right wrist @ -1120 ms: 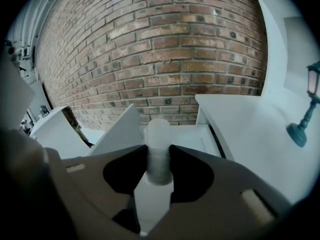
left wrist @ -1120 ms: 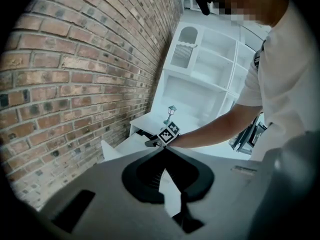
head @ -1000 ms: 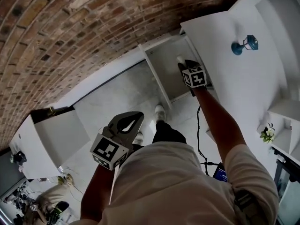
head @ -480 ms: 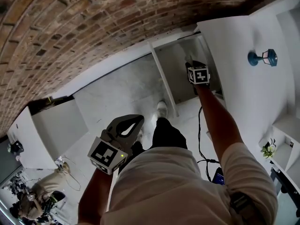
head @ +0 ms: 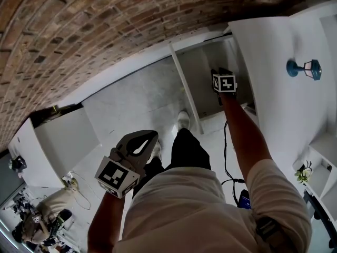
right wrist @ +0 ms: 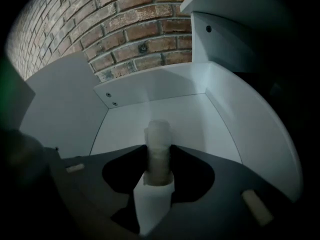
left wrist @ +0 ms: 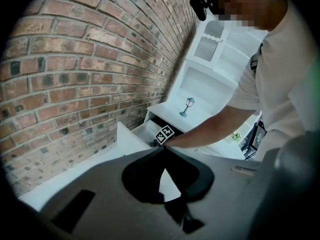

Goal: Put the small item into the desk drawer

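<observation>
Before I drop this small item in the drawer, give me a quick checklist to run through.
1. Open drawer: ok.
2. Grip of right tool on small item, jaws just eased wider: ok.
3. Reach of right tool inside drawer: ok.
4. Bare drawer floor ahead: ok.
5. Contact of small item with drawer floor: cannot tell.
6. Idle left tool shut, empty, away from drawer: ok.

Open drawer [head: 202,91] standing out left of the desk [head: 274,51], brick wall [head: 105,30] far behind both, lamp figure [head: 304,68] on the desk top at right, small item [right wrist: 158,144] over the drawer's floor, low cabinet [head: 63,146] well apart at left.
</observation>
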### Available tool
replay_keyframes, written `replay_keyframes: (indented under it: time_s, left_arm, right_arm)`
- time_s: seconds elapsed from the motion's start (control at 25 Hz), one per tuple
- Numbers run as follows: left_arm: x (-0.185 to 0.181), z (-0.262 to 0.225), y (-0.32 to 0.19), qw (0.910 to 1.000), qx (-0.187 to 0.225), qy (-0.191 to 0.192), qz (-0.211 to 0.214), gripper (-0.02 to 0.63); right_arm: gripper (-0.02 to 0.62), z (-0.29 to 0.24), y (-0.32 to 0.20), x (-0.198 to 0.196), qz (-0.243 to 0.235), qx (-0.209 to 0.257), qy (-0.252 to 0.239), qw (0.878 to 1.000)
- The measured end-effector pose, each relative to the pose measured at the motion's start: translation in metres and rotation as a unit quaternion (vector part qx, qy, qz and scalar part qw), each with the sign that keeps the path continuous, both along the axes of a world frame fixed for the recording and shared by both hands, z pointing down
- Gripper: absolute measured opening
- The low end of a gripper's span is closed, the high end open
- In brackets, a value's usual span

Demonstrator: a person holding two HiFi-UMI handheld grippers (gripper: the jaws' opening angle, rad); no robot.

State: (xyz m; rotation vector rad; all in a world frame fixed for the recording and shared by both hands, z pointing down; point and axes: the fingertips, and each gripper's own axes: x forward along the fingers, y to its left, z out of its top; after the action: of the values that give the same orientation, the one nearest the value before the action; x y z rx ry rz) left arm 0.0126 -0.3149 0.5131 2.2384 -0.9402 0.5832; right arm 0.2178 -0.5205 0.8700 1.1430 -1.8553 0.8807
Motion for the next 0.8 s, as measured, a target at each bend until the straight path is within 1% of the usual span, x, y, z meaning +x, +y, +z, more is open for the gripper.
replay_keyframes:
  time_s: [0.24,0.32,0.52,0.64,0.8]
  left_arm:
    - [0.002,0.005,-0.002,1.0000,-0.001,0.003,-0.003,0.005]
    - [0.003,0.005,-0.001,1.0000,0.000,0.004,0.001,0.005]
    - [0.007,-0.004,0.007,0.9998,0.012,0.012,0.015,0.005]
    - [0.006,-0.007,0.018,0.9993,0.018,0.011,0.031,0.005]
    - [0.006,-0.019,0.034,0.9982,0.030,0.020,0.047,0.005]
  right_arm:
    - [0.174,0.003,-0.001,-0.002,0.002,0.007,0.001,1.000]
    - [0.232,0.001,0.001,-0.001,0.004,0.010,0.001,1.000]
    - [0.226,-0.020,0.004,0.006,0.012,0.026,0.005,1.000]
    - [0.213,-0.036,0.008,0.008,0.012,0.040,0.003,0.999]
    - [0.187,-0.063,0.021,0.012,0.016,0.065,0.002,0.998]
